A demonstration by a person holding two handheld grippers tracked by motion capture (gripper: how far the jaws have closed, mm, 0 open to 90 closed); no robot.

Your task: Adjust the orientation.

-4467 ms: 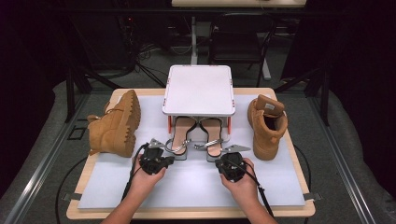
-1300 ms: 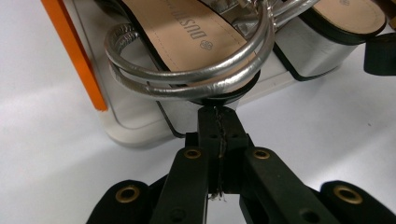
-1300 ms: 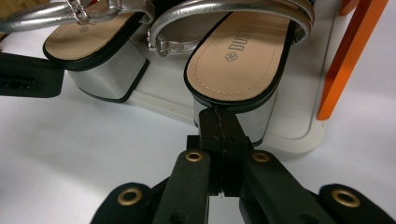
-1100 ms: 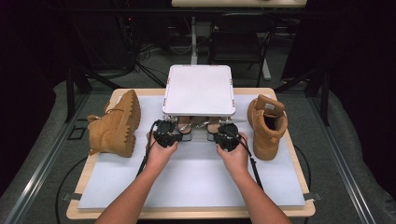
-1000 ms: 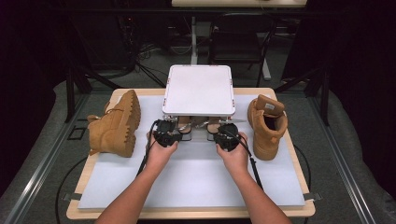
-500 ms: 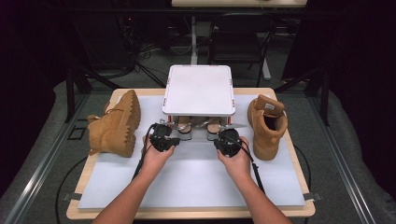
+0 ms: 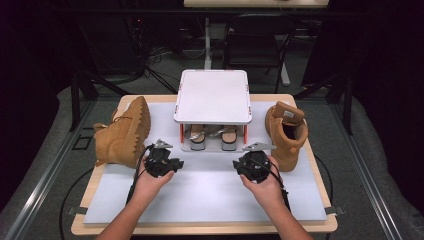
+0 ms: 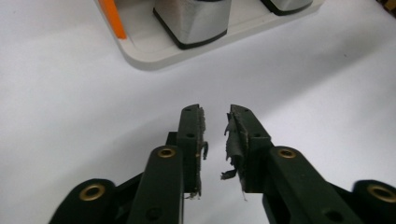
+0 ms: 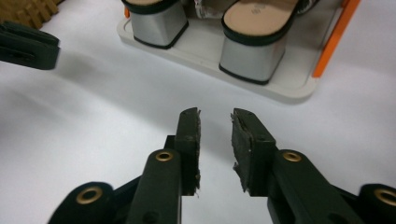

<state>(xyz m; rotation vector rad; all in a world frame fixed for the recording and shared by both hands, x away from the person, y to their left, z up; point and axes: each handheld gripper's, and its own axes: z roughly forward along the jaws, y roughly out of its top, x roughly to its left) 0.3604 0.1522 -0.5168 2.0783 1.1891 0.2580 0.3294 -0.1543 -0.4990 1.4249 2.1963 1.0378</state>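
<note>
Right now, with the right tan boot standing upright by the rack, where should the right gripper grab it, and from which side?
Probably the collar of the right boot: it stands upright with the opening up, so the padded rim and heel tab offer a thin wall to pinch. Bring the right gripper in from above, one jaw inside the opening and one outside. Its jaws are open and empty. The shoe rack sits close beside it.
</note>
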